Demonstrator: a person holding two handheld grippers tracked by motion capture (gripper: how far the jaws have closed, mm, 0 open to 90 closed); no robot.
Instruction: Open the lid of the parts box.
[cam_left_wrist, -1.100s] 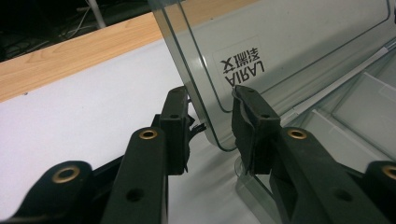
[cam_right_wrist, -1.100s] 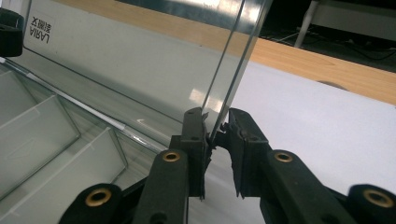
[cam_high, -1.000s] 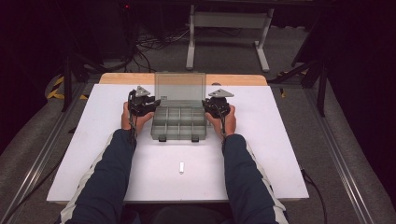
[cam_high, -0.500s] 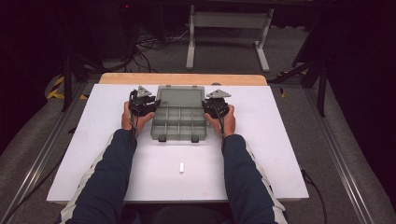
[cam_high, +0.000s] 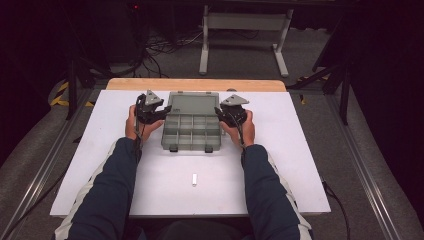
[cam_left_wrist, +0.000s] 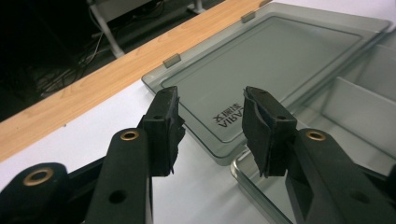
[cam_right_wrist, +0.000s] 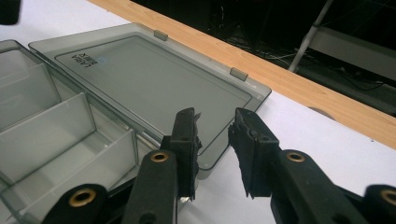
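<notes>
The bench (cam_high: 100, 165), a white sheet with a wooden strip along its far edge, is filling the middle of the high view. The box (cam_high: 192, 132), a grey compartment case, is sitting just above the centre of that frame, between the two hands.

The lid (cam_high: 194, 104) is what has changed: a second ago it was standing upright behind the compartments, half a second ago it was tipping back, and now it is lying flat on the bench beyond the box, its inside face turned up. In the left tool's view the lid (cam_left_wrist: 280, 60) is stretching across the upper right; in the right tool's view it (cam_right_wrist: 154, 79) is filling the upper left, with the dividers at lower left.

That suggests the opening is done and the compartments, which look empty, are ready for filling.

The left tool (cam_high: 161, 111), at the box's left edge, is spread, its jaws having just been opening, with nothing pinched; in its own view (left tool (cam_left_wrist: 212, 130)) the lid's near corner is lying beyond the gap, free of the pads. The right tool (cam_high: 222, 113), at the box's right edge, is likewise spread and has just been opening; in its own view (right tool (cam_right_wrist: 215, 151)) the lid's corner is lying beyond the gap, untouched.

A small white piece (cam_high: 194, 179) is lying lower centre in the high view, well apart from the box, probably the next thing to fetch.
</notes>
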